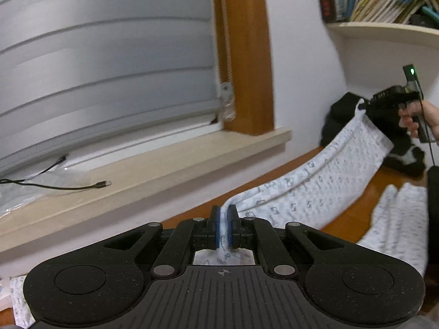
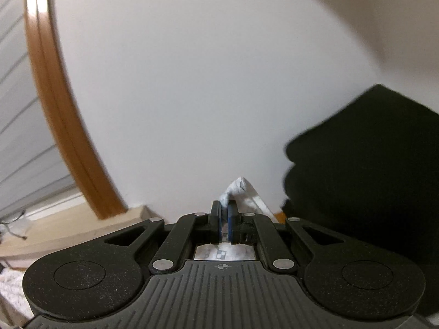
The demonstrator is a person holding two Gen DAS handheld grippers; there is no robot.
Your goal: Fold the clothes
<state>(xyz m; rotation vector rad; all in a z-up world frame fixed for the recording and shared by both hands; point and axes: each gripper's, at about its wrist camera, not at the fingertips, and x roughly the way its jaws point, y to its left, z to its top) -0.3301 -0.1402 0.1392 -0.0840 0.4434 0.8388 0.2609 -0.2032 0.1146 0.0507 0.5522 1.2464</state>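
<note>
Between the blue pads of the left gripper [image 1: 224, 216] a corner of the white patterned garment [image 1: 315, 189] was pinched tight. From there the cloth stretched right and far, raised off the orange-brown table [image 1: 354, 219], to the right gripper [image 2: 225, 213], whose jaws were likewise closed on another corner of it. A hand [image 1: 414, 120] held that gripper. Dark clothing [image 1: 340, 118] lay heaped on the far right against the white wall [image 1: 301, 68], and a window sill [image 1: 164, 159] ran along the left.

Soft even indoor light, motion blur throughout — fisheye bending at edges
</note>
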